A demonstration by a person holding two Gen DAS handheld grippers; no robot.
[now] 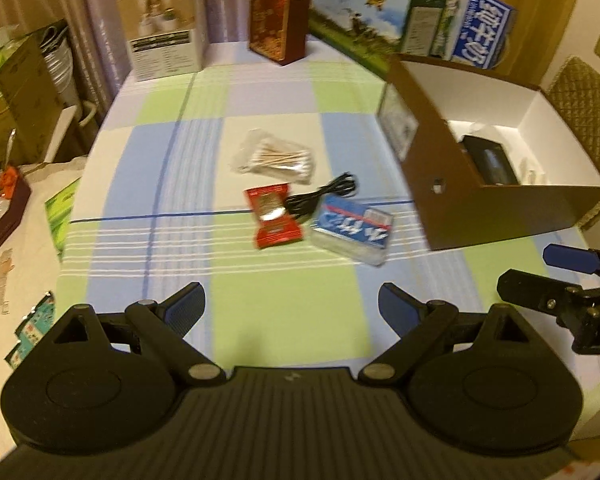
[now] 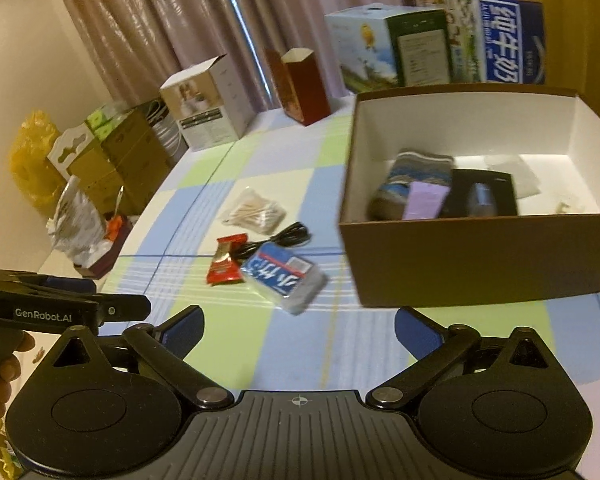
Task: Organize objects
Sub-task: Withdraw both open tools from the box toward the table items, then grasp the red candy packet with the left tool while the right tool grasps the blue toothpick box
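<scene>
On the checked tablecloth lie a bag of cotton swabs (image 1: pixel 278 158) (image 2: pixel 254 212), a red snack packet (image 1: pixel 274 216) (image 2: pixel 224 260), a coiled black cable (image 1: pixel 324 196) (image 2: pixel 280 240) and a blue tissue pack (image 1: pixel 354 228) (image 2: pixel 284 276). A brown open box (image 1: pixel 452 184) (image 2: pixel 480 256) stands to their right and holds a sock (image 2: pixel 410 180), a purple item (image 2: pixel 424 200) and a black item (image 1: pixel 488 160) (image 2: pixel 480 196). My left gripper (image 1: pixel 292 308) is open and empty, near the front edge. My right gripper (image 2: pixel 300 328) is open and empty too, in front of the box.
Cartons stand along the table's far edge: a white one (image 1: pixel 164 28) (image 2: pixel 208 108), a dark red one (image 1: pixel 278 20) (image 2: pixel 300 84) and two printed ones (image 1: pixel 380 12) (image 2: pixel 392 48). Stacked cardboard boxes (image 2: pixel 120 152) and clutter sit beyond the left edge. A woven chair back (image 1: pixel 580 100) rises behind the box.
</scene>
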